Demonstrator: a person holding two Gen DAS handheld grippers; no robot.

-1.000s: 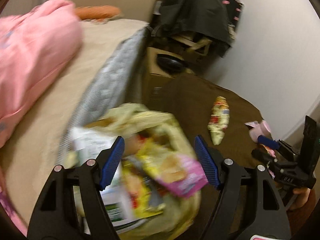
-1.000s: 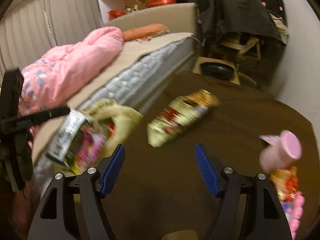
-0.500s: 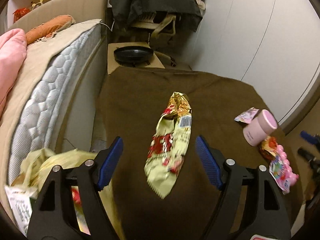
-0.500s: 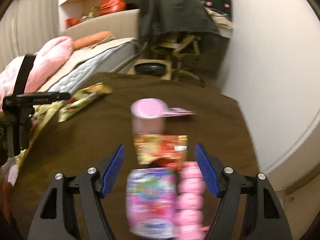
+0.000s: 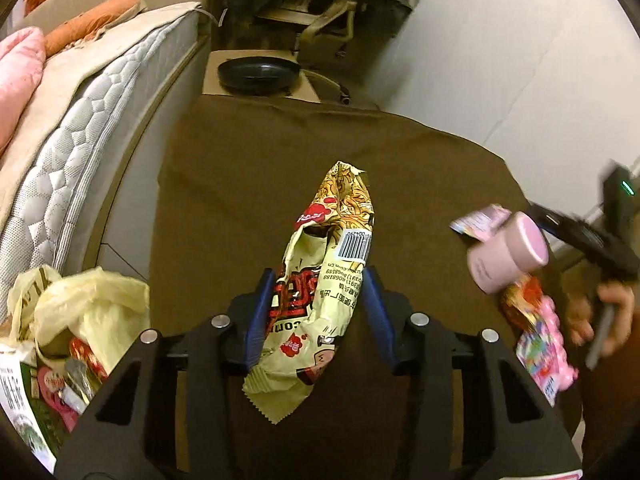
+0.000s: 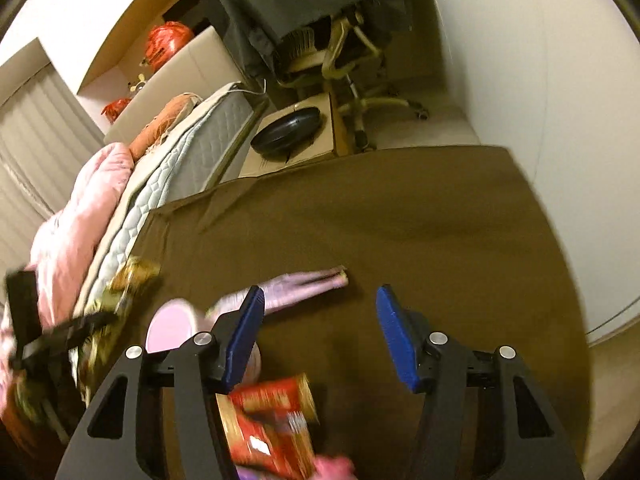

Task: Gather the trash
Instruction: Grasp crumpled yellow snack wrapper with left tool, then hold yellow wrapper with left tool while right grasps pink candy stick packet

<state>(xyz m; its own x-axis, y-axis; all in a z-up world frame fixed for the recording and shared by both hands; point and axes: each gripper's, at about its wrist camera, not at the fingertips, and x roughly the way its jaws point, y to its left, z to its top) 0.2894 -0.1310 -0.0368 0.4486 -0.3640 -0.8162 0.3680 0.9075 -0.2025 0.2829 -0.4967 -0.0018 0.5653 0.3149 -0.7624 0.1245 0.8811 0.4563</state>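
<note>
Left claw (image 5: 316, 312) straddling a crumpled noodle wrapper (image 5: 320, 288) that lies lengthwise on the brown-covered table (image 5: 240, 184); the blue pads (image 5: 258, 316) sit against or just beside the wrapper's two long edges, and whether they already pinch it cannot be told. The trash bag (image 5: 80, 320), yellow and partly filled with wrappers, sits at the table's left edge beside the bed (image 5: 80, 92). Right claw (image 6: 320, 340) released, jaws wide and holding nothing, above bare cloth; a pink cup (image 6: 170, 330) stands just left of it, a torn pink lid (image 6: 296, 284) lies ahead of its left pad, and a red packet (image 6: 272, 420) lies below it. The step in hand is judged to be the grasp of the wrapper. To do it well, the left pads should close across the wrapper's middle, low enough to catch both foil layers, and gather it into a fold before lifting; thin foil is likely to slip from a shallow pinch. The cup, lid and packet are apparently still uncollected.
</note>
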